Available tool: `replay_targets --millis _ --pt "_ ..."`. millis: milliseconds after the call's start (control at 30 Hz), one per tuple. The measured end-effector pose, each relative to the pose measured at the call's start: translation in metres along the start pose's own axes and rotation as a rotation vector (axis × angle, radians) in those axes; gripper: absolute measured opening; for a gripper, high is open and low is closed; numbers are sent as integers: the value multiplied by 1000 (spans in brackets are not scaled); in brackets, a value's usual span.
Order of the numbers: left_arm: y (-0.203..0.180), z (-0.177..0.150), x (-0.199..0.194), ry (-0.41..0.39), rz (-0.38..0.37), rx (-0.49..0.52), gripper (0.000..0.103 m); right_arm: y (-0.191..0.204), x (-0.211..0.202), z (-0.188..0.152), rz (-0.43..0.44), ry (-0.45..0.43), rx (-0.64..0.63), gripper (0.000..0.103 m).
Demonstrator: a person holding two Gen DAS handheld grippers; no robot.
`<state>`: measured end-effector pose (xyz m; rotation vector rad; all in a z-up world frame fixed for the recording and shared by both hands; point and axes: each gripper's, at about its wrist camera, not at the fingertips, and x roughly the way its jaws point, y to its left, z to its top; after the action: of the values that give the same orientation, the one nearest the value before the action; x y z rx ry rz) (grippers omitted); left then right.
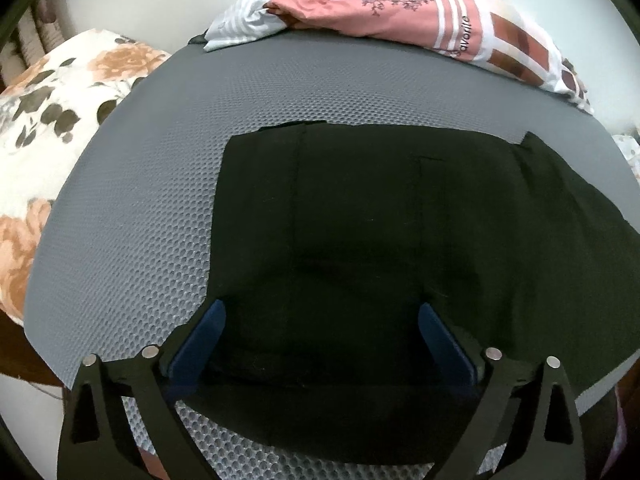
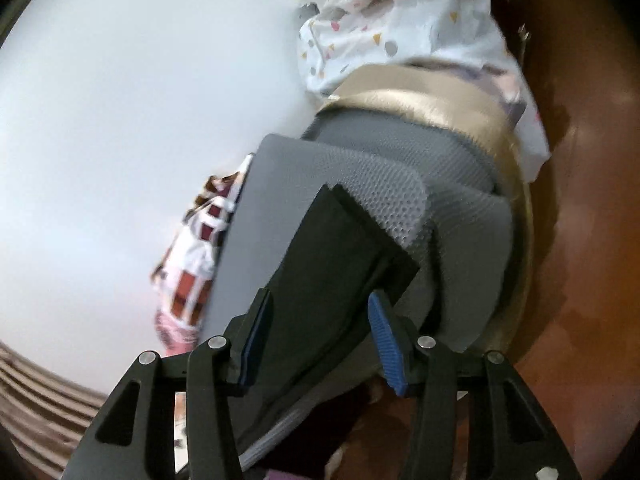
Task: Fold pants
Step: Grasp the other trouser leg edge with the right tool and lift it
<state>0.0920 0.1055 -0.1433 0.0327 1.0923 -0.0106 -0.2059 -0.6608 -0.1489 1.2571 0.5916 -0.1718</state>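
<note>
The black pants (image 1: 360, 220) lie folded flat on a grey mesh mat (image 1: 132, 220). My left gripper (image 1: 320, 314) is open, its blue pads (image 1: 200, 340) spread over the near edge of the pants, with cloth between them. In the right wrist view, tilted sideways, my right gripper (image 2: 320, 312) is open with its blue pads (image 2: 384, 344) on either side of the end of the black pants (image 2: 332, 264), which rest on the grey mat (image 2: 384, 200). Whether the pads touch the cloth is unclear.
A pink and white striped cloth (image 1: 400, 8) lies at the mat's far edge. A floral pillow (image 1: 48, 112) is at the left. In the right wrist view a white dotted cloth (image 2: 400, 20) and a tan cushion (image 2: 420, 96) lie beyond the mat, beside brown wood (image 2: 580, 200).
</note>
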Motion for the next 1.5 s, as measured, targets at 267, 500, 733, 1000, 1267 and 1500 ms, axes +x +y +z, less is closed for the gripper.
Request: replay_targets --millis 267,500,733,1000,1267,1500 --pt "4 3 4 35 4 -31 103 -13 28 -3 49 27 74 48" --pt "4 1 3 28 12 -32 103 -5 35 1 -63 50 21 8" --pt "2 1 3 36 15 -31 103 -6 15 -9 -52 24 22 6" --pt "4 3 3 42 14 -28 103 -30 17 -11 -55 39 92 5" --pt "5 2 3 37 19 -29 103 -49 4 -9 13 -24 190 23" --pt "4 1 4 32 19 -30 103 -37 27 -3 21 -8 162 50"
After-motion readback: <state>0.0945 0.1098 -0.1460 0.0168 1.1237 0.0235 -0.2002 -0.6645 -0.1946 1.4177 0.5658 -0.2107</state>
